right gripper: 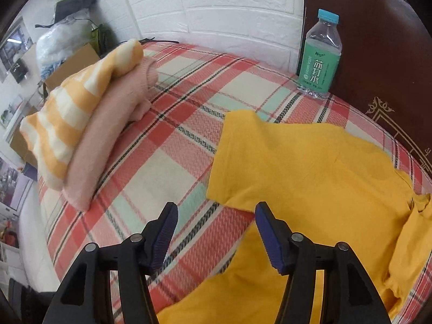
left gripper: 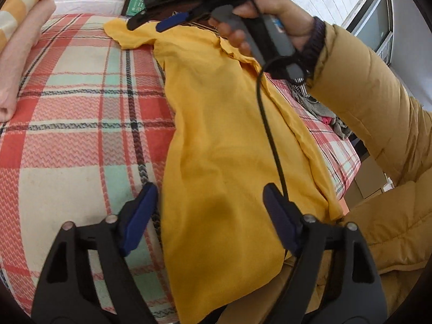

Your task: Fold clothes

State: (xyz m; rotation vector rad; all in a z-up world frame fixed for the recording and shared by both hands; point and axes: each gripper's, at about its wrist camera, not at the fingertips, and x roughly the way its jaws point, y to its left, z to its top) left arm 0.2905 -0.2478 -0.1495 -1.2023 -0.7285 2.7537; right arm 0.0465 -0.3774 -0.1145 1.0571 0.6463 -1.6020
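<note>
Left wrist view: both grippers, left gripper (left gripper: 208,210) and right gripper (right gripper: 216,229), are being held spread, grasping nothing; the yellow shirt (left gripper: 224,140) is being risked bunching if only one layer is pinched

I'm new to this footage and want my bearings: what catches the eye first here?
A bright yellow shirt lies spread on the plaid bedcover, with both open grippers, left and right, over it. At the far left sits a folded stack of striped and pink clothes. A water bottle stands by the dark headboard.
</note>
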